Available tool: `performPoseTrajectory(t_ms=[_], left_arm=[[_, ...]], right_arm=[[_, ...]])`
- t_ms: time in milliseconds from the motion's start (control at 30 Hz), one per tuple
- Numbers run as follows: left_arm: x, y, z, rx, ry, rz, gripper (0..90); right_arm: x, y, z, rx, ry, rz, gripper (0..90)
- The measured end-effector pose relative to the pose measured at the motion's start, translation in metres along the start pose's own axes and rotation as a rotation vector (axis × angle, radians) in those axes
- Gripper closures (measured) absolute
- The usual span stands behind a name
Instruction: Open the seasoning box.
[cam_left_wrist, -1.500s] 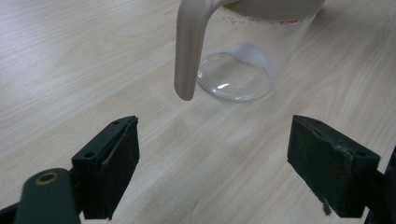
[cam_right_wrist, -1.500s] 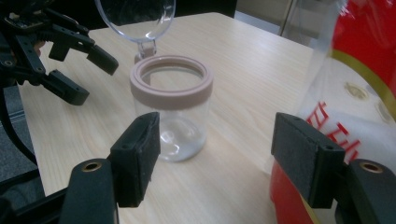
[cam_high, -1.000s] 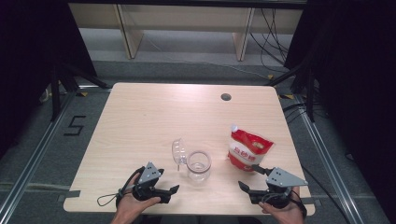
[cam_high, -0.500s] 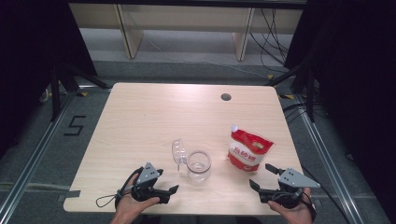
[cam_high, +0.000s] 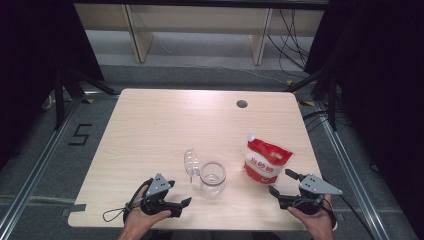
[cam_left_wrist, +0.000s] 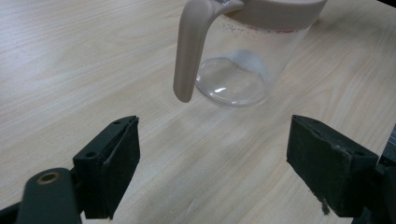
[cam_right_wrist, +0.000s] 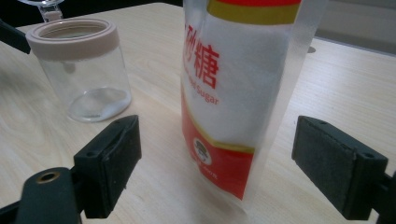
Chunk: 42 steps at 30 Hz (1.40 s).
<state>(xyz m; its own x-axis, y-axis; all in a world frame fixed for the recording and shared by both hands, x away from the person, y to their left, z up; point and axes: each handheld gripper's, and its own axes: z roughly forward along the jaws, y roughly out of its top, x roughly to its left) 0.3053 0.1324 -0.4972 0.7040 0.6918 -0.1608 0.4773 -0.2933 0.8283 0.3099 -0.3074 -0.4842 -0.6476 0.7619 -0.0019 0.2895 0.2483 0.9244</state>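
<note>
Sugar pouch (cam_high: 266, 161) stands upright near the table's (cam_high: 150, 130) right edge, just ahead of our right gripper (cam_high: 286, 183), whose jaws have just been opening and hold nothing. Our left gripper (cam_high: 180, 192) is open too, aimed at the clear jar (cam_high: 213, 177) beside the pouch.

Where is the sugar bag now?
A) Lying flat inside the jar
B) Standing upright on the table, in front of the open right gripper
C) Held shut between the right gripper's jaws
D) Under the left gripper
B: the sugar bag stands upright on the table, ahead of the right gripper, whose jaws stand wide apart and touch nothing.
</note>
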Motion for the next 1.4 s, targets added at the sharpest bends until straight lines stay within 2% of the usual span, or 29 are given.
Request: performPoseTrajectory(t_ms=[33,100,133,167,200,333,367,400,433,467,500,533,633,700,767,800,833,867,900,1067,1100,1167,1267,1300,1333,1367,1400], left_arm=[[-0.001,0.0,0.0,-0.004,0.004,-0.006,17.1],[-0.001,0.0,-0.002,0.001,0.009,-0.003,17.0],[-0.001,0.0,-0.002,0.002,0.012,0.0,17.1],[-0.001,0.0,-0.002,0.0,0.008,-0.001,17.1],[-0.001,0.0,-0.002,0.001,0.006,-0.002,17.1],[0.001,0.0,-0.002,-0.005,0.015,-0.003,17.1],[0.0,0.0,-0.002,-0.003,0.019,-0.012,17.0],[0.0,0.0,-0.002,-0.005,0.018,-0.01,17.1],[0.0,0.0,-0.003,-0.004,0.021,-0.012,17.0],[0.001,0.0,-0.002,-0.006,0.013,-0.009,17.0],[0.0,0.0,-0.002,-0.011,0.012,-0.01,17.1],[0.001,0.0,-0.002,-0.004,0.012,-0.003,17.1],[0.001,0.0,-0.003,0.007,0.02,0.002,17.0],[0.002,0.0,-0.002,0.002,0.012,0.001,17.1],[0.002,0.001,-0.002,0.008,0.012,0.001,17.1],[0.001,0.0,-0.001,-0.005,0.013,-0.005,17.1],[0.003,0.0,-0.002,0.007,0.014,0.01,17.0],[0.002,0.0,-0.002,0.005,0.014,0.002,17.1],[0.003,0.0,-0.002,0.005,0.016,0.001,17.1],[0.002,0.001,-0.002,0.007,0.014,0.004,17.1],[0.002,0.001,-0.002,0.008,0.013,0.004,17.1],[0.002,0.001,-0.002,0.007,0.018,0.003,17.0],[0.003,0.001,-0.002,0.0,0.016,0.0,17.1],[0.003,0.001,-0.002,-0.002,0.016,-0.003,17.0],[0.003,0.001,-0.002,-0.002,0.016,0.0,17.1],[0.003,0.001,-0.002,0.007,0.019,0.002,17.1],[0.003,0.001,-0.002,0.007,0.018,0.004,17.1]], right_arm=[[-0.002,0.0,0.001,-0.012,-0.003,-0.019,16.2],[0.001,-0.001,0.003,-0.001,0.008,0.01,16.1],[0.0,-0.001,0.005,-0.008,0.009,-0.017,15.9],[0.0,-0.001,0.008,-0.002,0.029,-0.018,15.8],[-0.001,-0.001,0.008,-0.002,0.028,-0.026,16.0],[-0.003,-0.002,0.011,-0.007,0.008,-0.004,15.6],[-0.005,-0.001,0.011,-0.006,0.0,-0.019,15.6],[-0.006,-0.001,0.013,-0.005,0.013,-0.022,15.6],[-0.005,-0.002,0.014,-0.01,-0.001,-0.018,15.6],[-0.003,-0.001,0.013,0.02,0.009,0.006,15.6],[-0.006,-0.001,0.015,0.004,0.018,-0.035,15.7],[-0.005,-0.002,0.016,0.009,0.027,-0.031,15.7],[-0.006,-0.001,0.02,0.008,0.016,-0.066,15.7],[-0.005,-0.001,0.021,0.023,0.018,-0.047,15.7],[-0.007,-0.001,0.025,0.009,0.017,-0.066,15.7],[-0.006,-0.001,0.026,0.017,0.023,-0.053,15.7],[-0.007,-0.001,0.027,0.008,0.008,-0.073,15.8],[-0.006,-0.001,0.027,0.015,0.011,-0.049,16.0],[-0.007,-0.001,0.029,0.004,0.024,-0.051,16.1],[-0.007,-0.001,0.033,-0.004,0.03,-0.061,18.8],[-0.007,-0.001,0.033,-0.003,0.017,-0.059,18.8],[-0.008,-0.001,0.035,-0.009,0.028,-0.056,18.8],[-0.009,-0.001,0.036,-0.011,0.03,-0.03,18.7],[-0.012,-0.001,0.037,-0.029,0.022,-0.061,18.7],[-0.011,-0.001,0.036,-0.017,0.026,-0.027,18.7],[-0.011,-0.002,0.036,-0.015,0.012,-0.02,18.8],[-0.011,-0.002,0.036,-0.018,0.021,-0.016,18.9]])
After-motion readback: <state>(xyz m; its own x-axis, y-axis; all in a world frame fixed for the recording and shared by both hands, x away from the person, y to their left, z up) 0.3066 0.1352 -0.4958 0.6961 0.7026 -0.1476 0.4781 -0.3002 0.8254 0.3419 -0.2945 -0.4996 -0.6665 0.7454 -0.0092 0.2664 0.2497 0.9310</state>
